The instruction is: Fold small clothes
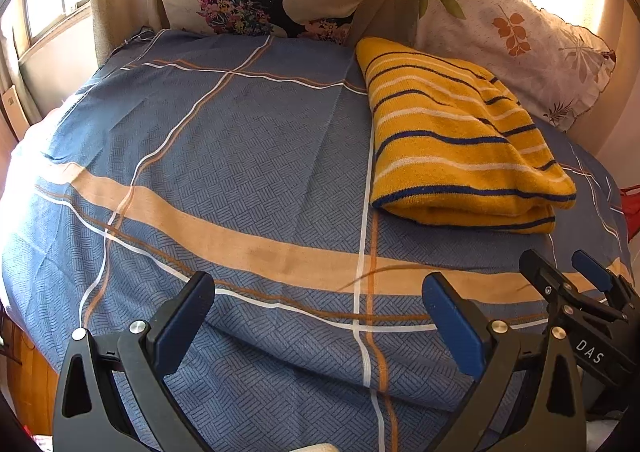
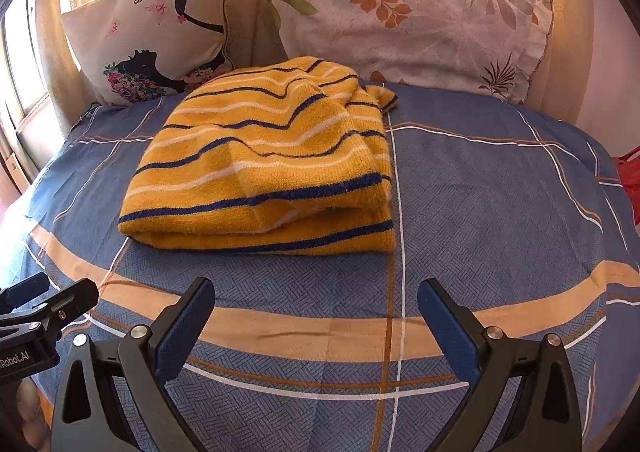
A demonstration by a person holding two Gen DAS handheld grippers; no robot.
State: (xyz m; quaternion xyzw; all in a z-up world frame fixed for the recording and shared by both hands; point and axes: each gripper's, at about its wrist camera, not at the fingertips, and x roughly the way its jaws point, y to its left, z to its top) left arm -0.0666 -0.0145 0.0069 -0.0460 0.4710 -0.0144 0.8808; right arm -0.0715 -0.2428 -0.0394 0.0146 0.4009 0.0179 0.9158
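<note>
A yellow knit garment with blue and white stripes (image 1: 456, 136) lies folded in layers on the blue checked bedsheet (image 1: 224, 156); it also shows in the right wrist view (image 2: 264, 164), ahead of the fingers. My left gripper (image 1: 318, 302) is open and empty above the sheet, to the left of the garment and nearer than it. My right gripper (image 2: 316, 308) is open and empty, a short way in front of the garment's folded edge. The right gripper also shows at the left wrist view's right edge (image 1: 566, 272), and the left gripper at the right wrist view's left edge (image 2: 48, 294).
Two cushions lean at the head of the bed: one with a black silhouette print (image 2: 156, 36), one with a leaf print (image 2: 412, 20). Curtains and a bright window stand behind. A red thing (image 2: 628, 172) lies at the bed's right edge.
</note>
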